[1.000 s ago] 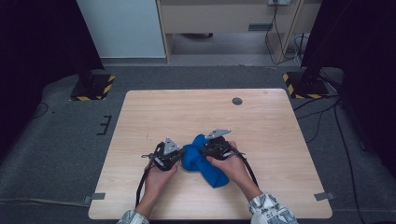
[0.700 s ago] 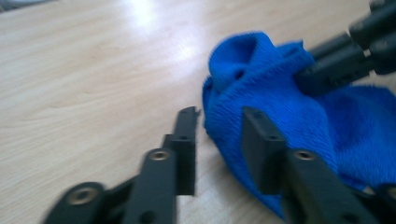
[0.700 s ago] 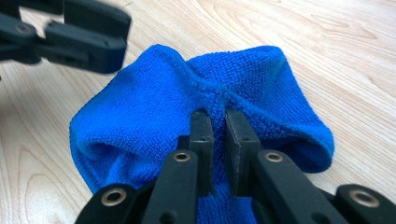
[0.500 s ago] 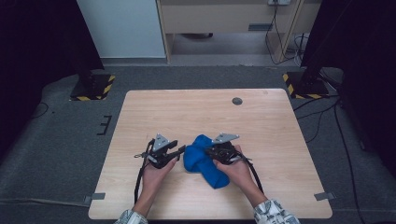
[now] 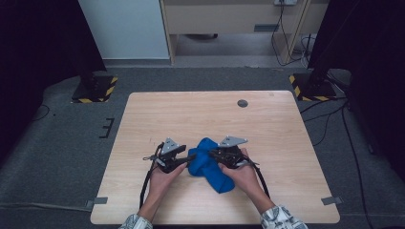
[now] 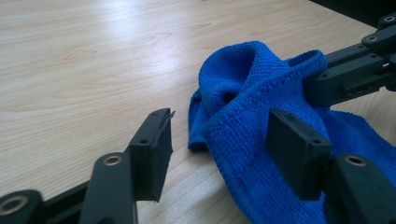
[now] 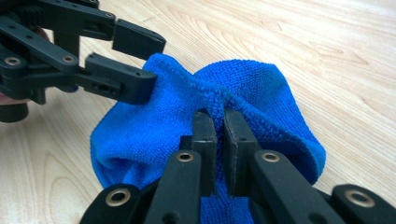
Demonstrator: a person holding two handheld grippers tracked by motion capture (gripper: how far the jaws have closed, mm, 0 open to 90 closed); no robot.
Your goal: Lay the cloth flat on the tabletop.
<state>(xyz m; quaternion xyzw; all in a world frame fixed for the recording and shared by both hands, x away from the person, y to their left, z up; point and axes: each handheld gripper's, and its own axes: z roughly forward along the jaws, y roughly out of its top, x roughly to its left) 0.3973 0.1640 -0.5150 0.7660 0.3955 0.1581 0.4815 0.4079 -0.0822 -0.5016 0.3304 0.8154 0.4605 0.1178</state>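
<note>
Cloth pinched between right fingers.

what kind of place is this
Probably a lab or recording workspace: a light wooden table stands on grey carpet, beside dark stands with yellow-black striped bases, and cables trail across the floor.

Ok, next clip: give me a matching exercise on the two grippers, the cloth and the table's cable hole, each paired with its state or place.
Things:
1. left gripper
2. right gripper
3. blue cloth
4. round dark cable hole

States or places:
A. bunched up on the table between the two hands
B. jaws pinched shut on a ridge of fabric
C. near the far edge of the wooden table, right of centre
D. jaws spread open at the fabric's edge

Pairs: 1-D, 2-B, 3-A, 4-C
</note>
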